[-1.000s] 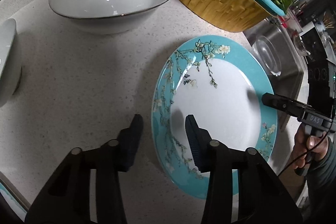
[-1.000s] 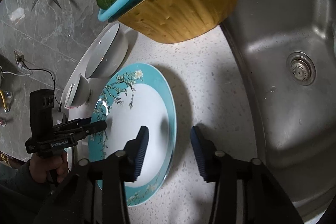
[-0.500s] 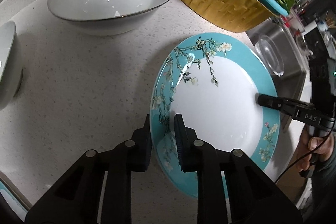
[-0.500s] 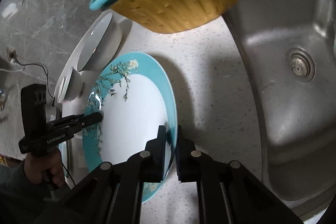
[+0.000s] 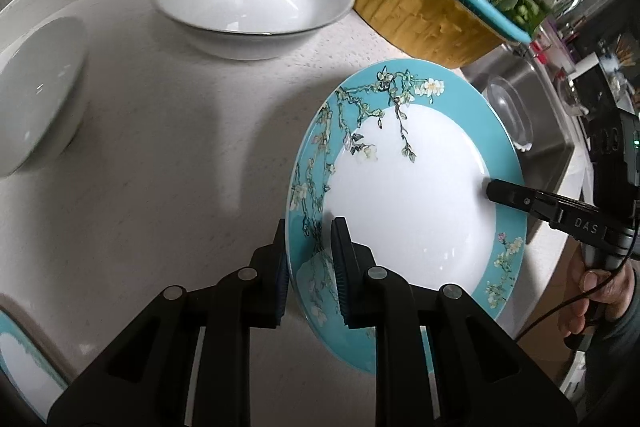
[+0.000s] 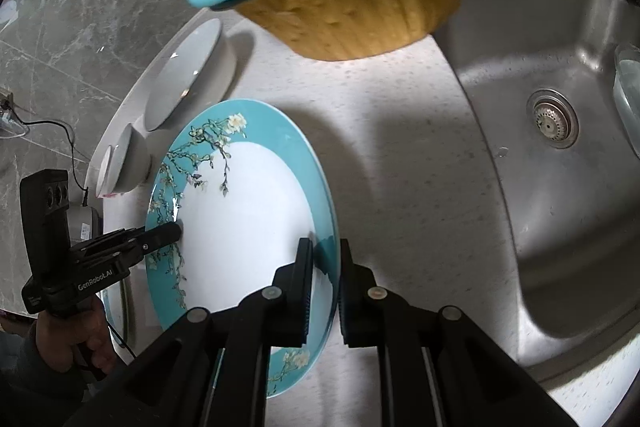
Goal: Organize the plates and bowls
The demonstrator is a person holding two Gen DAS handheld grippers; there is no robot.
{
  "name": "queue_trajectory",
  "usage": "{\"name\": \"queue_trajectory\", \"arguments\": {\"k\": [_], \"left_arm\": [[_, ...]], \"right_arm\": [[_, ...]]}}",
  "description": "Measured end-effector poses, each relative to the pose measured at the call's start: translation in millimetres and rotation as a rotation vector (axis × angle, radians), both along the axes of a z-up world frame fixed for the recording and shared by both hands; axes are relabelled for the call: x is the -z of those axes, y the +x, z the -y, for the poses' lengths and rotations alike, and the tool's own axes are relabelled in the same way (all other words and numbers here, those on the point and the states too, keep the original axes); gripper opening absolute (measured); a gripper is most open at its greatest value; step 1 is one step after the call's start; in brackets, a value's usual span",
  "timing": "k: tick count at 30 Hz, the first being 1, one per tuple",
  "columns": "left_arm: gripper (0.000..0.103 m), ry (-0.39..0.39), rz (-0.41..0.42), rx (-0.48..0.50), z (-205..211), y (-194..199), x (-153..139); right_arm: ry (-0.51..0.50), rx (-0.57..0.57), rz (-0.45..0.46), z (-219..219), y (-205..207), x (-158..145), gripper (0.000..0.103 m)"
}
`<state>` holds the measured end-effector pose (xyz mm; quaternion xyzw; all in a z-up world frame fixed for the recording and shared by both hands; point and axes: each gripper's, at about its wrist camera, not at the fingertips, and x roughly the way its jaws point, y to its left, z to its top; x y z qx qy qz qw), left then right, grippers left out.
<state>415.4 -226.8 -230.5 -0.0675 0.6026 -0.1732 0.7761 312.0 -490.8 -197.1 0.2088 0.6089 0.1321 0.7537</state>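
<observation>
Between both tools: plate (image 5: 412, 203), tilted off the tabletop (image 5: 160, 155). Left tool (image 5: 310, 259) pinches its near rim, right tool (image 6: 325, 267) pinches the opposite rim. Big bowl (image 5: 252, 7) sits ahead of left tool, well apart.

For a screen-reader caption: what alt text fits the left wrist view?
The left hand-held gripper is shut on the near rim of a teal blossom-patterned plate, while the right hand-held gripper clamps its far rim. Two white bowls and a yellow basket of greens stand on the counter behind.
</observation>
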Motion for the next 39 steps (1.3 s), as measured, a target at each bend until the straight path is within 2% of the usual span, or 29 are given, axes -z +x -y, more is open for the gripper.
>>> {"name": "queue_trajectory", "arguments": {"k": [10,21,26,32,39], "left_arm": [[0.017,-0.037,0.041,-0.12,-79.0,-39.9,-40.7],[0.017,-0.041,0.064,-0.297,-210.2,-98.3,-63.8],[0.017,-0.031,0.061,-0.384,-268.0,-126.5,-65.5],[0.017,-0.012,0.055,-0.471,-317.8,-155.7,-64.5],[0.017,0.004,0.018,-0.548,-375.6,-203.6,-45.0]], "right_arm": [[0.016,-0.1,0.035,-68.1,-1.3,-32.0,0.014],[0.042,-0.27,0.037,-188.6,-0.7,-45.4,0.014],[0.059,-0.358,0.034,-246.7,-0.1,-49.9,0.014],[0.084,-0.454,0.028,-303.6,-2.3,-51.1,0.014],[0.104,-0.543,0.02,-366.9,-7.3,-46.3,0.014]]}}
